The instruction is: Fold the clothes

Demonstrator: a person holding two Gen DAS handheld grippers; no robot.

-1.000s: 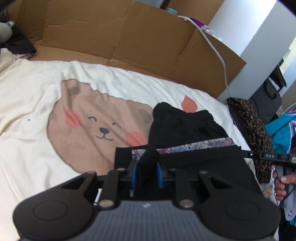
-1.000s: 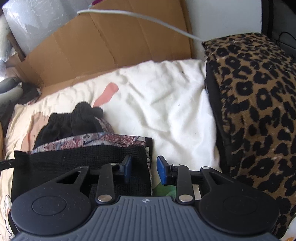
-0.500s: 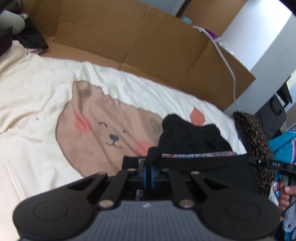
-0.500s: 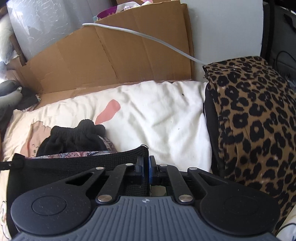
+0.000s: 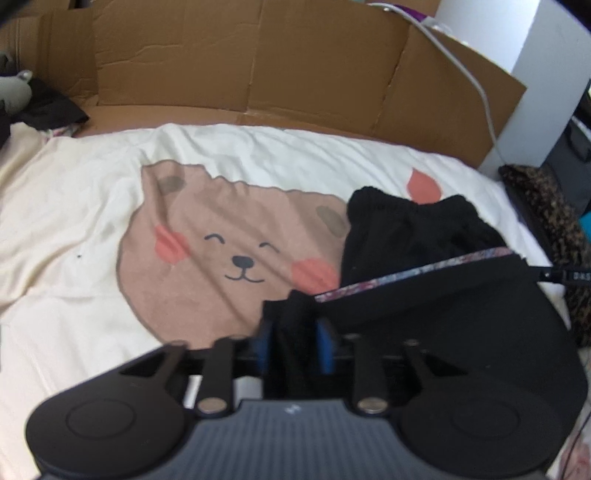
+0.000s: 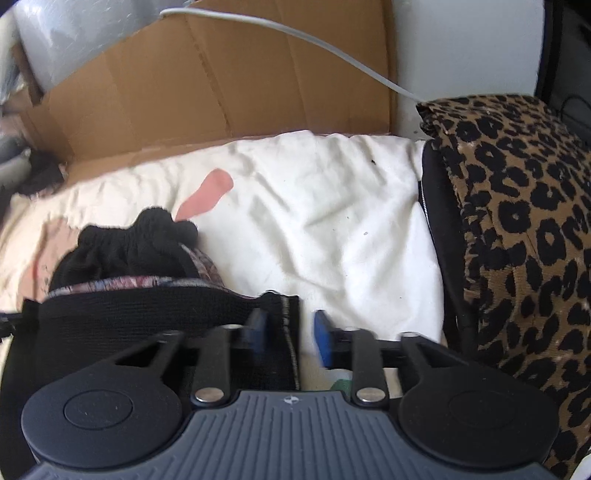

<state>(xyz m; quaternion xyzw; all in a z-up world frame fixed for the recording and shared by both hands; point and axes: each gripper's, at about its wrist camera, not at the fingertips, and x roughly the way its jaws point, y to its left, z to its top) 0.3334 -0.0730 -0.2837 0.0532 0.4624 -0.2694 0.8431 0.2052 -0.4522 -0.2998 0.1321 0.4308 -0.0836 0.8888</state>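
Observation:
A black garment (image 5: 443,314) with a patterned inner layer (image 5: 424,271) lies partly folded on the bear-print sheet (image 5: 221,240), its gathered black end (image 5: 406,229) further back. My left gripper (image 5: 294,339) is open, with a bunched corner of the black cloth standing between its blue pads. My right gripper (image 6: 290,332) is open too, and the garment's (image 6: 147,314) stitched right edge sits loosely between its fingers, with white sheet (image 6: 332,221) showing beside it. The near part of the garment is hidden under both grippers.
Brown cardboard (image 5: 258,62) walls the far side of the bed, with a white cable (image 6: 295,33) running across it. A leopard-print cloth (image 6: 517,221) lies over something dark at the right edge. Dark clothes (image 5: 48,107) lie at the far left corner.
Half a second ago both grippers were shut on the garment's front edge. Both have since opened, and the cloth stays between the fingers. The left view has swung slightly.

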